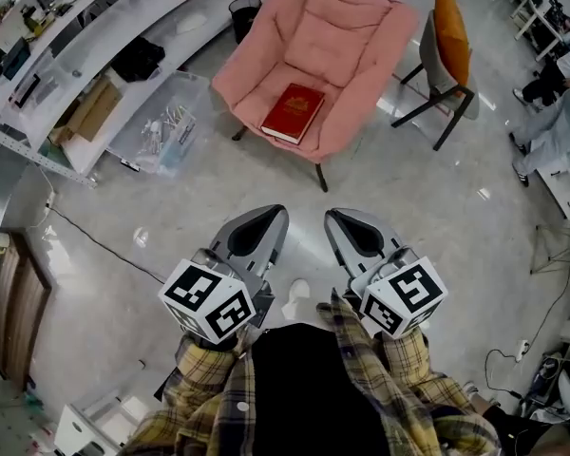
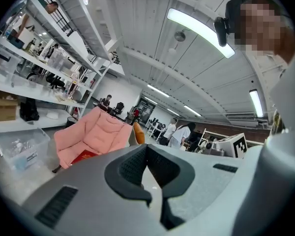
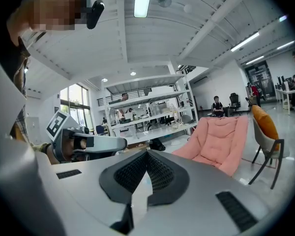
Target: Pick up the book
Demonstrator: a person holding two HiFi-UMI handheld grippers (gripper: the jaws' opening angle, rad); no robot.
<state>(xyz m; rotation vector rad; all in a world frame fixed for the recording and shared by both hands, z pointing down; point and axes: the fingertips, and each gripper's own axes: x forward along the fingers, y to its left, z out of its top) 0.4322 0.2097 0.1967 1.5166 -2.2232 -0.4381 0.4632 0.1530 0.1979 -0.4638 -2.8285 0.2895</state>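
A clear plastic storage bin (image 1: pixel 161 126) sits on the floor at the left. The left grey tool (image 1: pixel 269 213) is pinched together and empty. Ahead of it, well apart, the red hardcover book (image 1: pixel 292 112) lies flat on the seat of the pink padded armchair (image 1: pixel 351 36). The right grey tool (image 1: pixel 338 217) is likewise pressed together, holding nothing.

The pale, glossy floor (image 1: pixel 437 207) carries a pink armchair (image 1: pixel 351 36) at twelve o'clock, a grey chair (image 1: pixel 435 60) with an orange cushion at one o'clock, and a clear plastic bin (image 1: pixel 161 122) at ten o'clock beside white shelves (image 1: pixel 114 36). A red book (image 1: pixel 292 112) lies flat on the armchair's seat. A black cable (image 1: pixel 95 240) trails at nine o'clock.
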